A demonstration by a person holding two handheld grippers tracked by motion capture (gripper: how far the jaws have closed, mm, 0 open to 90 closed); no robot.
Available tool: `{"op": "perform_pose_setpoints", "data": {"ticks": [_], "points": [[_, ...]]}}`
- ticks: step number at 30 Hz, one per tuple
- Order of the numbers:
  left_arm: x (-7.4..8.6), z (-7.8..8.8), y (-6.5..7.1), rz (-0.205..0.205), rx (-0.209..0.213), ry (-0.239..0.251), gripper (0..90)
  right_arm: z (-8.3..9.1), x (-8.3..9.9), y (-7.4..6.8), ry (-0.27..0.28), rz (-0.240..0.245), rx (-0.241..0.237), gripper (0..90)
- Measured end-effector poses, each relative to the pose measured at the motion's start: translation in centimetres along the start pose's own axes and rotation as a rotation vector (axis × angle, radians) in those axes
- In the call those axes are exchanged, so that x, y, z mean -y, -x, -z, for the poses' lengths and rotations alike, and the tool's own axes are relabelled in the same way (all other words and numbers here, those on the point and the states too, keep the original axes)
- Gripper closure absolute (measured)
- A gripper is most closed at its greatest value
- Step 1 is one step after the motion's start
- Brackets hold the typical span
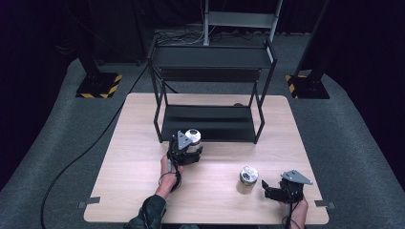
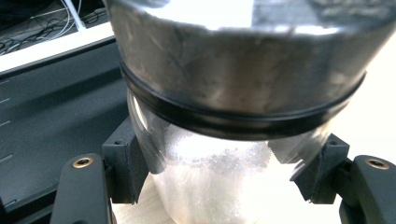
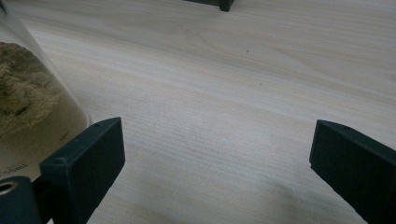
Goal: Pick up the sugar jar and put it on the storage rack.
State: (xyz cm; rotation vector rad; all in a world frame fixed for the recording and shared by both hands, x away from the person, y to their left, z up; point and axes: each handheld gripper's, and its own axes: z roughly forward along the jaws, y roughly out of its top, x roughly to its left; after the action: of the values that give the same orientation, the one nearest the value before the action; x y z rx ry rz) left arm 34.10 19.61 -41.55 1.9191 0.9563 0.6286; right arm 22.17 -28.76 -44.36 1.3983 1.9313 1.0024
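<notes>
From the high view, a wooden table (image 1: 143, 191) stood on grey floor, and a black metal shelf (image 1: 210, 90) sat at its far edge, in the middle. The left gripper (image 1: 187, 151) was just in front of the shelf's low tray, near the middle of the table, and it was clenched around a glass jar with a silver lid (image 1: 193, 137). A second jar (image 1: 248, 177) stood on the table closer to the near edge, toward the right corner. The right gripper (image 1: 271, 190) lay just to the right of that jar, close to the near right corner, with its jaws spread apart and nothing between them. In the left gripper view, the jar with a silver lid (image 2: 233, 140) looked very big, with white grainy stuff inside, and both black jaws pressed on its glass sides below the lid's black ring. The dark shelf (image 2: 51, 112) was at the left. In the right gripper view, the jaws were wide apart over bare wood, and the second jar (image 3: 32, 116), holding sandy brown stuff, stood just beside the left jaw.
</notes>
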Motion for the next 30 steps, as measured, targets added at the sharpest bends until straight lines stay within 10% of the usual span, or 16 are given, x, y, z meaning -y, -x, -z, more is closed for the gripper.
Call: {"op": "perform_pose_setpoints", "data": {"ticks": [30], "points": [[-1.3, -2.0, -0.5, -0.024, -0.016, -0.022, 30.3, 0.0, 0.1, 0.1, 0.004, -0.002, -0.002, 2.5]]}}
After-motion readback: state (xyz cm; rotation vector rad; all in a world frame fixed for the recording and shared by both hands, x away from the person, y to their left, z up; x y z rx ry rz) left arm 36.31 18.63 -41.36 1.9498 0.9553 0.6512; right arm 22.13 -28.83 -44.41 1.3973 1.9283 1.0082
